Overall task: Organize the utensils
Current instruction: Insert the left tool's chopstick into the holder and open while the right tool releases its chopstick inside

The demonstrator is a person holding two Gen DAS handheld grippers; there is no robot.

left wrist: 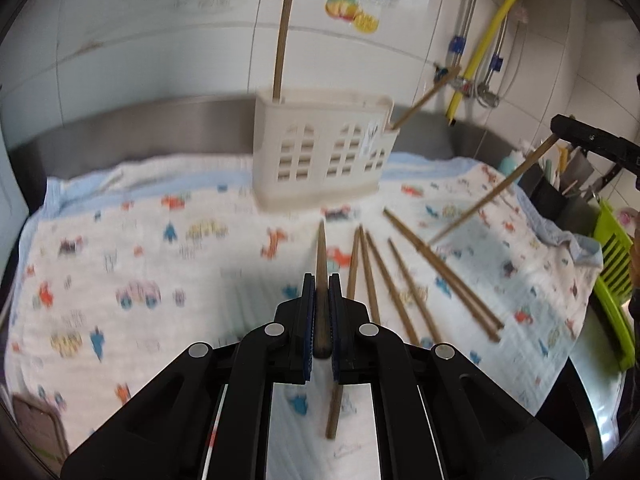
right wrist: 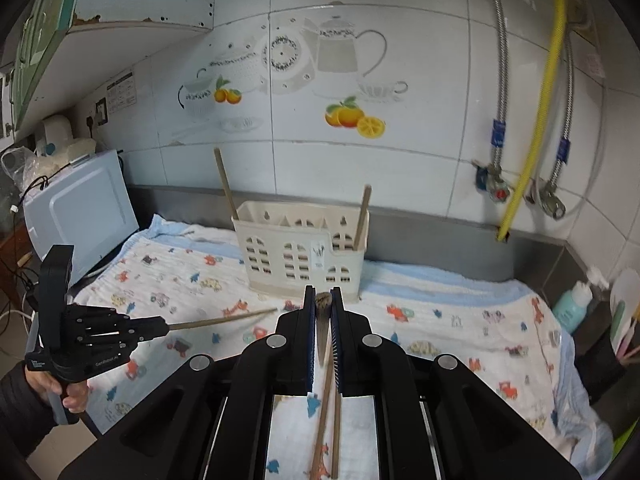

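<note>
A cream utensil holder [left wrist: 320, 152] stands on a patterned towel [left wrist: 140, 260]; it also shows in the right wrist view [right wrist: 300, 248]. One chopstick [left wrist: 282, 44] stands upright in it and another [left wrist: 424, 98] leans out at its right end. Several brown chopsticks [left wrist: 404, 280] lie loose on the towel. My left gripper [left wrist: 320, 280] is shut on a chopstick [left wrist: 321, 252] pointing toward the holder. My right gripper [right wrist: 322, 292] is shut on a chopstick [right wrist: 323, 320], seen end-on; from the left view this chopstick [left wrist: 492, 196] hangs slanted above the towel.
A white appliance [right wrist: 80, 212] sits at the towel's left. A yellow hose [right wrist: 536, 100] and metal pipes run down the tiled wall. A dark bin with utensils [right wrist: 600, 344] and a green rack [left wrist: 612, 272] stand to the right.
</note>
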